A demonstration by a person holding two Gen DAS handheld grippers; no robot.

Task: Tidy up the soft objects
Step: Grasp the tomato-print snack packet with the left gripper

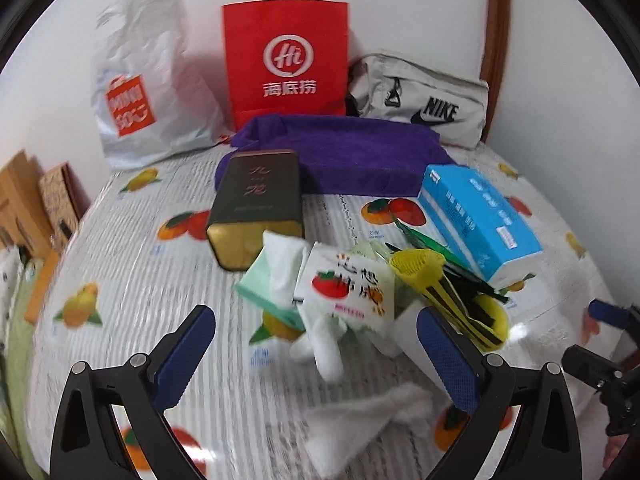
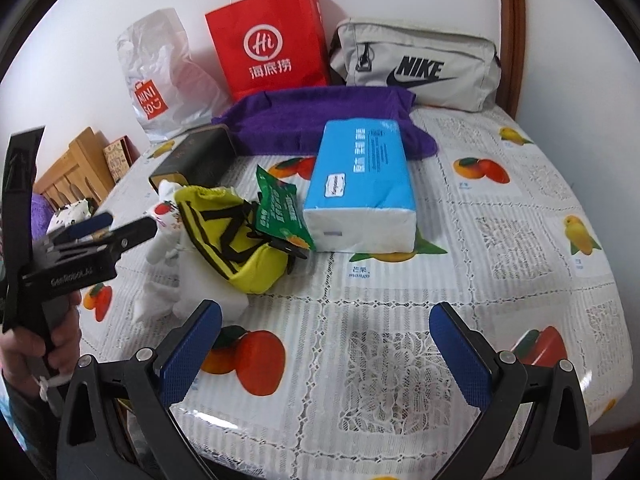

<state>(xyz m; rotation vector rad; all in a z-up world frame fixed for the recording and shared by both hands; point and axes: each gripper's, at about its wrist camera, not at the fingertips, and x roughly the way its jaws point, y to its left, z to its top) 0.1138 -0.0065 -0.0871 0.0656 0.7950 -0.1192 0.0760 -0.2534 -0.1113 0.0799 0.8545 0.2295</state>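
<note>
A pile of soft things lies mid-table: a white tissue pack with a red fruit print (image 1: 346, 286), a mint tissue pack (image 1: 272, 280), a yellow pouch with black stripes (image 1: 452, 292) (image 2: 236, 240), a green snack packet (image 2: 280, 208) and a blue tissue pack (image 1: 480, 216) (image 2: 360, 188). A purple towel (image 1: 344, 152) (image 2: 320, 120) lies behind. My left gripper (image 1: 316, 352) is open, just short of the white pack. My right gripper (image 2: 326, 340) is open and empty over bare tablecloth. A loose white tissue (image 1: 368, 416) lies between the left fingers.
A dark tin box (image 1: 256, 200) lies left of the pile. At the back stand a red paper bag (image 1: 286, 60), a white Miniso bag (image 1: 148, 92) and a grey Nike pouch (image 1: 424, 100). The round table (image 2: 540, 240) has a fruit-print cloth. Wooden furniture (image 2: 76, 168) stands left.
</note>
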